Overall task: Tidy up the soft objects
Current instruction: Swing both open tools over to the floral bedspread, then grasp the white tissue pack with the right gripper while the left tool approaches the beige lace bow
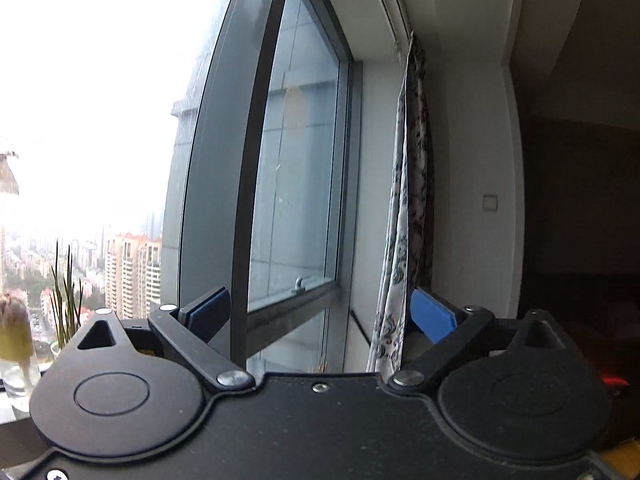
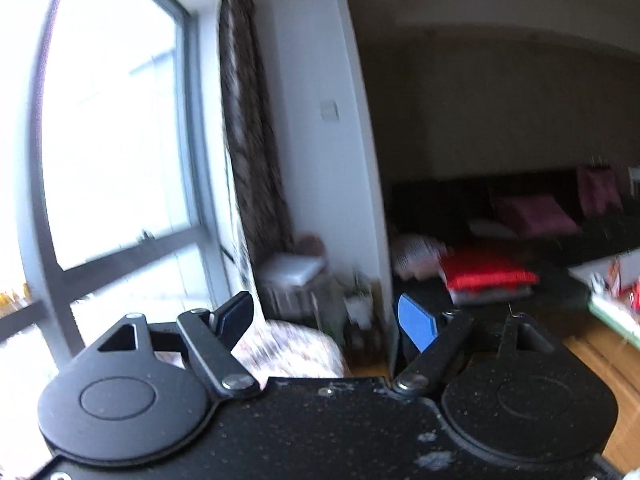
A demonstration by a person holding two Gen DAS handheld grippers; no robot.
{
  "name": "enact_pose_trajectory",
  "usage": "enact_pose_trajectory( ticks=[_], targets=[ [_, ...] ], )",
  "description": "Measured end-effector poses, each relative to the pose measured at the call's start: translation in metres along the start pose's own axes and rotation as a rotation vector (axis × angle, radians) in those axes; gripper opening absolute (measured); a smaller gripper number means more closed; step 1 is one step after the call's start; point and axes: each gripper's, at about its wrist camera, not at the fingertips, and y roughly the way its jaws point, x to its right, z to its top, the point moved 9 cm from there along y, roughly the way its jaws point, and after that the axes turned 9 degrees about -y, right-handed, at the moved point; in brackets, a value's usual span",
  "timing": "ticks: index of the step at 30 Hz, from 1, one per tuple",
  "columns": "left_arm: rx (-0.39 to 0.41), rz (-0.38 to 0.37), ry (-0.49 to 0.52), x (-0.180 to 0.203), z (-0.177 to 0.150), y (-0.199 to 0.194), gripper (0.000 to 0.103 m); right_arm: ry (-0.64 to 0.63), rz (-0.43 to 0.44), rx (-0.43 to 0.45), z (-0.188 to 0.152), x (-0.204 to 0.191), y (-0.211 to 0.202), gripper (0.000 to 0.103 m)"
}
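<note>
My left gripper point(image 1: 320, 312) is open and empty, raised and pointing at a tall window point(image 1: 296, 184) and a patterned curtain point(image 1: 400, 240). My right gripper point(image 2: 326, 320) is open and empty; its view is blurred. Below and between its fingers lies a rounded floral soft object point(image 2: 292, 350), like a cushion. Farther right, a red cushion point(image 2: 486, 274) sits on a folded stack on a dark sofa point(image 2: 560, 248). A magenta pillow point(image 2: 532, 212) and a white patterned pillow point(image 2: 416, 254) lie there too.
A white wall corner point(image 2: 360, 160) stands straight ahead. A small white stand point(image 2: 292, 270) and potted plants point(image 2: 358, 304) sit by the curtain point(image 2: 248, 140). A table edge point(image 2: 608, 300) is at the right over wood floor. A glass vase with plants point(image 1: 20, 344) stands on the sill.
</note>
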Motion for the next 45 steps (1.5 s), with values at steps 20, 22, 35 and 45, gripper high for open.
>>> enact_pose_trajectory(
  ticks=[20,22,35,45],
  targets=[
    [-0.448,0.264,0.178,-0.065,-0.238,0.145,0.099,-0.303,-0.44,-0.155,-0.145,0.054,0.026,0.1],
    [-0.516,0.272,0.222,-0.072,-0.282,0.162,0.099,-0.329,-0.444,-0.194,-0.182,0.052,0.056,0.1],
    [-0.625,0.299,0.368,-0.07,-0.398,0.234,0.099,-0.302,-0.291,-0.308,-0.285,-0.028,0.213,0.1],
    [-0.832,0.21,0.329,-0.04,-0.496,0.262,0.099,-0.18,-0.131,-0.413,-0.326,-0.11,0.284,0.1]
  ],
)
